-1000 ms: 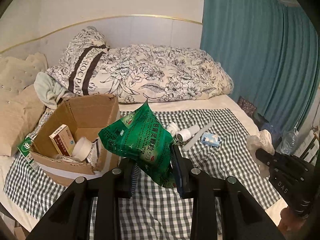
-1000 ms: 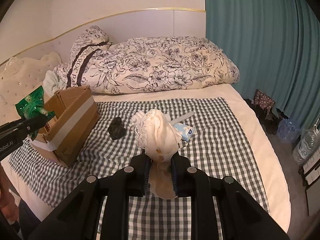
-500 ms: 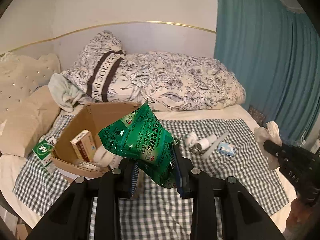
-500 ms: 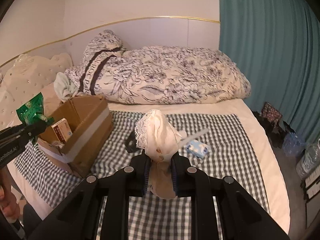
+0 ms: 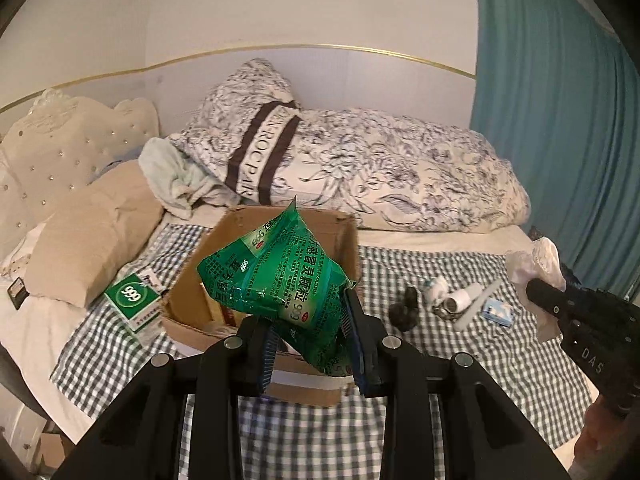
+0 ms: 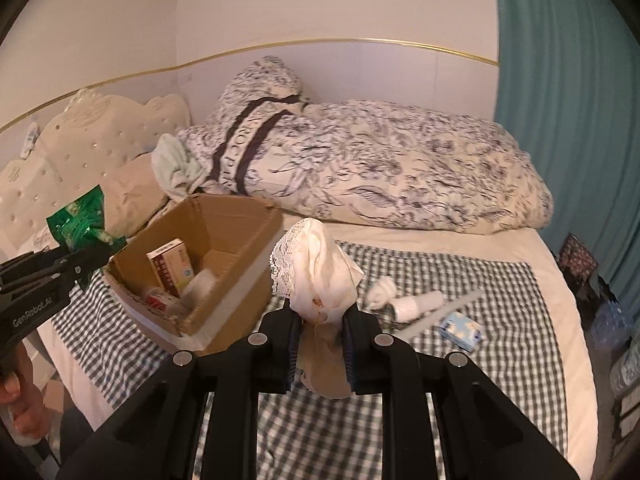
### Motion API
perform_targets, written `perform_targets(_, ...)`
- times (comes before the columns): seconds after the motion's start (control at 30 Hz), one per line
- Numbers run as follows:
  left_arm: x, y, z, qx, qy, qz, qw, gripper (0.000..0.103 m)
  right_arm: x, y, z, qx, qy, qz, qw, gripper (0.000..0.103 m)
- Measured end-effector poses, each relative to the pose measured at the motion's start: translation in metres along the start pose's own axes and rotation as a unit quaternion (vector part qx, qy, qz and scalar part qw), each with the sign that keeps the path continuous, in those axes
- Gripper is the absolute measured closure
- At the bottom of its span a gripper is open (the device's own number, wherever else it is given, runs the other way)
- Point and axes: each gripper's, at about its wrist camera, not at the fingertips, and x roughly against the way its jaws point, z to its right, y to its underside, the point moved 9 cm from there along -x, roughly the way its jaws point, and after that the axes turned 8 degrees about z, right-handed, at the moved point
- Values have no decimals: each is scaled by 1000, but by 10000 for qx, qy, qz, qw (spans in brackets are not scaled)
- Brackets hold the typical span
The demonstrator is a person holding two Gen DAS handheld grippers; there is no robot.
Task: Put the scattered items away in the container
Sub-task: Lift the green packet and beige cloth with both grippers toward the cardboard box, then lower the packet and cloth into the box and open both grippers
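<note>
- Cardboard box (image 6: 224,240) sits open-topped on the checked cloth (image 6: 480,280) on the bed, with a red-and-white carton (image 6: 170,266) and some small stuff already inside.
- We have the green foil bag (image 5: 280,276) in the left gripper (image 5: 310,340). In the left view it hangs in front of the box opening.
- We have the cream lace-trimmed cloth (image 6: 320,276) in the right gripper (image 6: 320,344), just to the right of the box.
- Step in hand, as we read it: bring both loads over the box and drop them in.
- To do it well: get the bag fully above the opening before letting go. It's bulky and stiff, so a corner could catch the rim and tip it out.
- The cloth is limp. Lower it until the hanging tail is inside the walls, then release, or it drapes over the edge.
- One hand at a time over the box, so the grippers don't collide.
- Left fingers: narrow gap, pads clamped on the bag's lower folds.
- Right fingers: nearly closed, pinching the cloth's bunched middle, with the tail hanging below.
- Still loose on the checked cloth: dark lump (image 5: 406,312), white bottle (image 6: 416,304), crumpled white wad (image 6: 382,292), pale stick (image 6: 444,314), small blue-white pack (image 6: 460,332).
- Green-white 999 box (image 5: 134,298) lies left of the cardboard box.
</note>
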Motion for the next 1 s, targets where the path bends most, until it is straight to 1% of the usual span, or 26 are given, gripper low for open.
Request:
perform_targets(0.67, -28, -2, -72, 165, -488, -100, 9986, 72, -53, -20, -83, 362, -650, -75, 9972, 85)
perform_targets(0.87, -38, -3, -86, 188, -552, -143, 9982, 72, -68, -23, -105, 451, -799, -112, 9957, 85)
perform_targets(1.0, -45, -3, -89, 155, -531, -179, 9983, 72, -79, -23, -115, 486, -871, -156, 9949, 85)
